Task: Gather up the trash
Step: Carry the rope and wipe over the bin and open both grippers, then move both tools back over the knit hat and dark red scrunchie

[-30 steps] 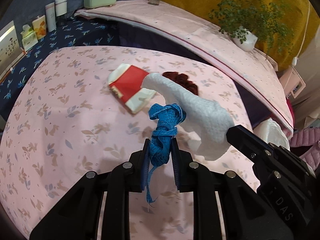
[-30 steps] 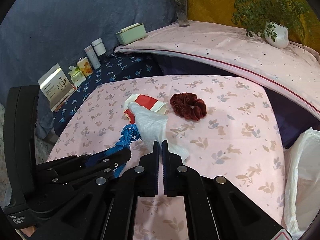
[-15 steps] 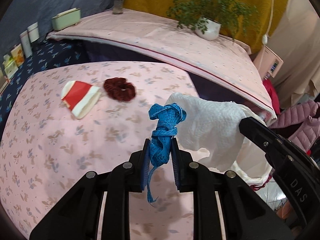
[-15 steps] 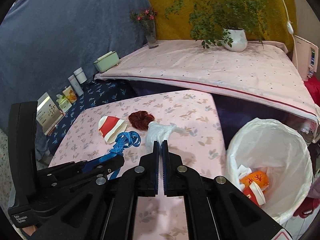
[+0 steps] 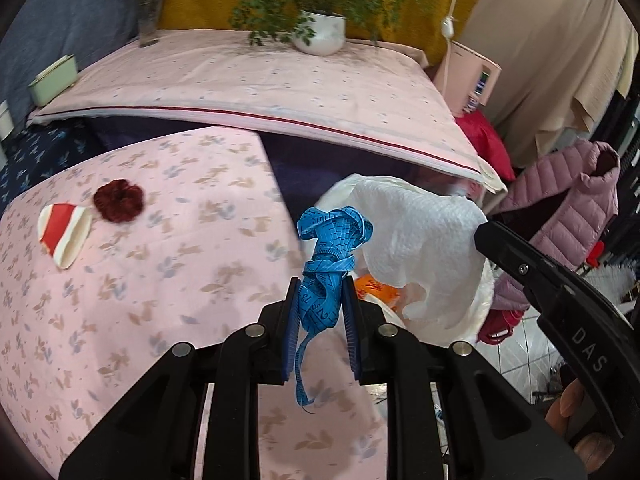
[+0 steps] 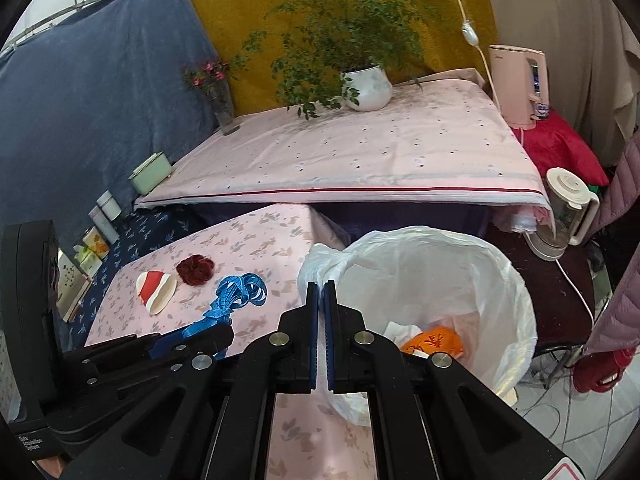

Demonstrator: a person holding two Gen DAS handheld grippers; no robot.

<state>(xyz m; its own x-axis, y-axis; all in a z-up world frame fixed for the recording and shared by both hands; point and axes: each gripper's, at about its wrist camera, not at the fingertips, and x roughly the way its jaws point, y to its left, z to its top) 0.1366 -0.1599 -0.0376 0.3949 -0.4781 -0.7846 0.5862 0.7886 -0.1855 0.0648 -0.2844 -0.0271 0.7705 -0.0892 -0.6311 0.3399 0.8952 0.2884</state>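
My left gripper is shut on a tangled blue measuring tape, held up at the right edge of the pink floral table. My right gripper is shut on a white paper towel; in the right wrist view the towel hangs at the near rim of the white-lined trash bin. The bin holds an orange wrapper and paper. A red-and-white wrapper and a dark red scrunchie lie on the table at the left.
A higher pink-covered surface stands behind with a potted plant, a flower vase and a green box. A blender jug, a pink appliance and a pink jacket are at the right.
Both grippers have swung right, away from the table middle, carrying the tape and the towel to the bin. The bin now fills the right wrist view.
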